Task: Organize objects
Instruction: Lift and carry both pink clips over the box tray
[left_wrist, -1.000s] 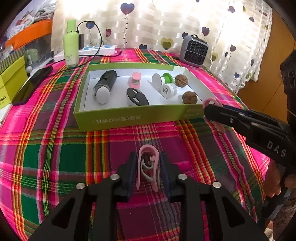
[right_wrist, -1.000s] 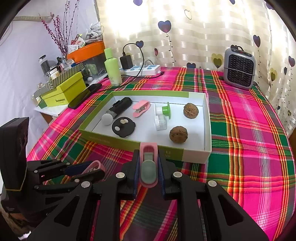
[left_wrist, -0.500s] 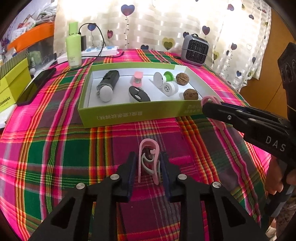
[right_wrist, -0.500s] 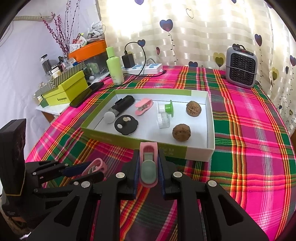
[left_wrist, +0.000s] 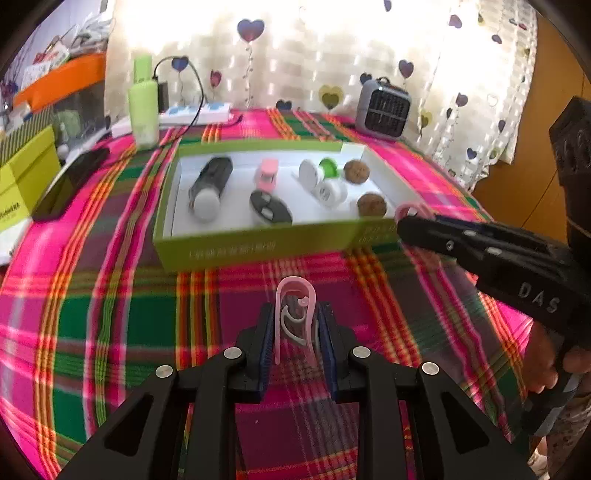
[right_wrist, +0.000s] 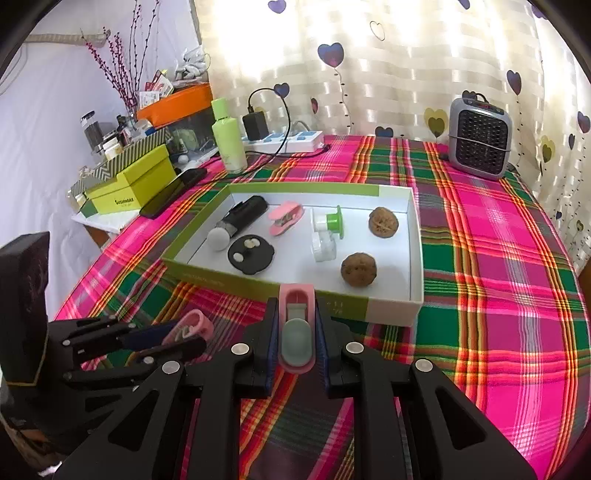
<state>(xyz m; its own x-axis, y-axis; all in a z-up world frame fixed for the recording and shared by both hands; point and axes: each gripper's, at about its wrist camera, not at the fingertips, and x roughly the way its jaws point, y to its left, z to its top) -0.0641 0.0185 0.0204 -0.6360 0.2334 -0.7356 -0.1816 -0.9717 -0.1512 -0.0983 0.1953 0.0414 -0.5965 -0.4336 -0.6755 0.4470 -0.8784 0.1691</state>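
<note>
A pink clip (left_wrist: 294, 317) is pinched in the left gripper (left_wrist: 294, 325), long axis running along the fingers, rounded end aimed at the green tray (left_wrist: 258, 251). Another pink clip (right_wrist: 296, 332) is clamped lengthwise in the right gripper (right_wrist: 296, 332), square end pointed trayward, just short of it.

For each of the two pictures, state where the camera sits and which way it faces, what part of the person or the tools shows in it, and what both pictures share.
Left wrist view: sits on the left gripper, facing forward and down over the plaid tablecloth to the green box; shows its fingers shut on a pink clip, the right gripper and a hand.
Right wrist view: sits on the right gripper, facing likewise; shows its fingers shut on a pink clip with a grey-green pad and the left gripper.
Shared: box, walnuts, heater, green bottle.
</note>
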